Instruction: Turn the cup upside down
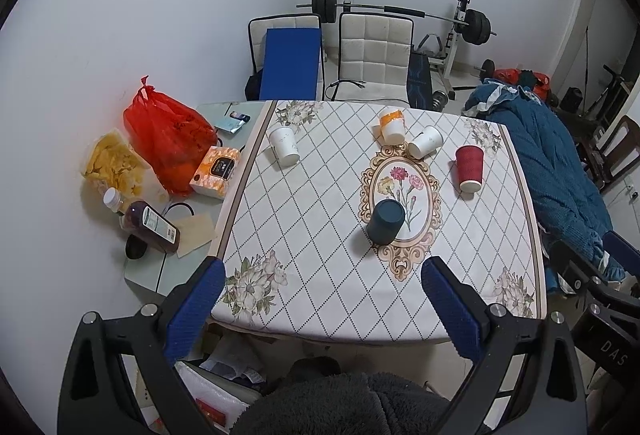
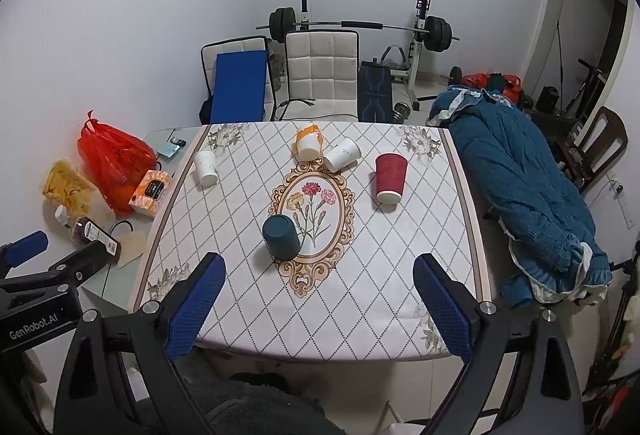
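Several paper cups stand on the patterned tablecloth (image 1: 320, 219). A dark teal cup (image 1: 386, 221) (image 2: 281, 237) sits nearest, bottom up, on the flower medallion. A red ribbed cup (image 1: 469, 167) (image 2: 390, 178) is at the right. An orange-and-white cup (image 1: 392, 127) (image 2: 309, 143) and a white cup (image 1: 426, 141) (image 2: 342, 154) touch at the back. Another white cup (image 1: 284, 145) (image 2: 206, 167) is at the back left. My left gripper (image 1: 320, 299) is open and empty, above the table's near edge. My right gripper (image 2: 318, 295) is open and empty, likewise held back from the cups.
Left of the table a side surface holds a red plastic bag (image 1: 168, 139), a bag of chips (image 1: 110, 163), a tissue box (image 1: 216, 173) and a dark bottle (image 1: 150, 225). A blue quilt (image 2: 516, 187) lies at the right. Two chairs (image 1: 374, 55) and a barbell rack stand behind.
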Action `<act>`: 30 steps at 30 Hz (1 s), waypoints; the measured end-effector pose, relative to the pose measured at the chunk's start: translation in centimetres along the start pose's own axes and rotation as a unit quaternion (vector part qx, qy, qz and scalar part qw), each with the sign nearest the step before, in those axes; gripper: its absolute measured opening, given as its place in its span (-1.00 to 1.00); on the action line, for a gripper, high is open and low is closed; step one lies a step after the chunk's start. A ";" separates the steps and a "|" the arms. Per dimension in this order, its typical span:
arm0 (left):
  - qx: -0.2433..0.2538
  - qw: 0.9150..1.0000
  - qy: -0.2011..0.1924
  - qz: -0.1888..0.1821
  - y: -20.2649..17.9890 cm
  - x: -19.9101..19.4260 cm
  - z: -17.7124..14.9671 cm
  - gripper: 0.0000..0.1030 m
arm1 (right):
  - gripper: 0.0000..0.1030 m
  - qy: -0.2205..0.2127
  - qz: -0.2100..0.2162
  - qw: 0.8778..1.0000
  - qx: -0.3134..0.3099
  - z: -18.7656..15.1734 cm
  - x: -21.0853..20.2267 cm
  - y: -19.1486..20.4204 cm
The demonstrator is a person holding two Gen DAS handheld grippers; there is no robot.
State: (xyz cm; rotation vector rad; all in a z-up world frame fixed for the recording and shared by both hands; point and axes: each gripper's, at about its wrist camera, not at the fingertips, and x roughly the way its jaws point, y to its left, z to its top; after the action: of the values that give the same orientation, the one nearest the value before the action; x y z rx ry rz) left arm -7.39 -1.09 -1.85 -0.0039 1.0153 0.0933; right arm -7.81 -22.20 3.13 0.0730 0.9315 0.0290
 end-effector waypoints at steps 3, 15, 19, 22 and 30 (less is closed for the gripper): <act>0.001 1.000 0.001 -0.001 0.1 0.0 0.0 0.95 | 0.89 0.001 0.000 1.000 -0.001 -0.1 0.0 0.0; 0.000 1.000 -0.003 0.004 0.1 0.2 -0.5 0.95 | 0.89 0.002 0.000 1.000 -0.002 -0.4 0.3 0.1; 0.000 1.000 -0.003 0.004 0.1 0.2 -0.5 0.95 | 0.89 0.001 0.000 1.000 -0.002 -0.3 0.3 0.1; 0.000 1.000 -0.003 0.005 0.1 0.2 -0.5 0.95 | 0.89 0.002 0.000 1.000 -0.002 -0.2 0.3 0.1; 0.000 1.000 -0.003 0.004 0.1 0.2 -0.5 0.95 | 0.89 0.002 0.000 1.000 -0.002 -0.2 0.3 0.1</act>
State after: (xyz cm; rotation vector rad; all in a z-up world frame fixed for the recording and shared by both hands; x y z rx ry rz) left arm -7.73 -1.01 -2.27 0.0015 1.0095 0.1011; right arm -7.76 -22.03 2.76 0.0701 0.9356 0.0314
